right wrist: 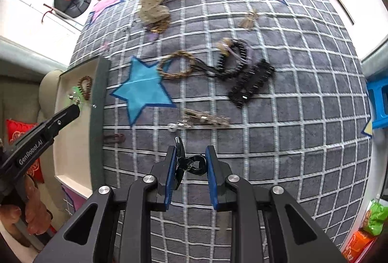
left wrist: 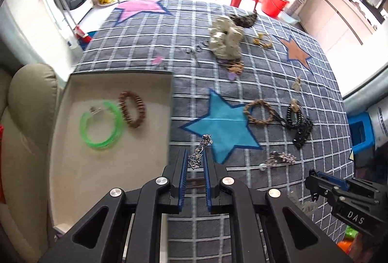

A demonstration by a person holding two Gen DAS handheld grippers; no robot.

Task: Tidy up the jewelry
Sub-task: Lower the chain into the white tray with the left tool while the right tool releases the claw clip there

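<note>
My left gripper [left wrist: 196, 154] is shut on a silver ornate jewelry piece [left wrist: 198, 154] that hangs just right of the beige tray [left wrist: 97, 178]. In the tray lie a green bangle [left wrist: 101, 127] and a brown bead bracelet [left wrist: 133, 109]. My right gripper [right wrist: 191, 151] is shut on a black claw clip [right wrist: 189, 163] above the grey checked rug [right wrist: 291, 141]. The right wrist view shows the left gripper [right wrist: 74, 109] at the tray's [right wrist: 72, 141] edge with the silver piece [right wrist: 72, 97] at its tip. The right gripper [left wrist: 312, 180] appears low at the right in the left wrist view.
On the rug lie a braided rope bracelet [right wrist: 175, 65], a black bead bracelet [right wrist: 232, 57], a black comb clip [right wrist: 252, 83], a silver clip [right wrist: 203, 118], a brown hairpin [right wrist: 114, 138], a cream scrunchie [left wrist: 225, 40] and gold earrings [left wrist: 263, 40]. A sofa arm [left wrist: 31, 98] borders the tray.
</note>
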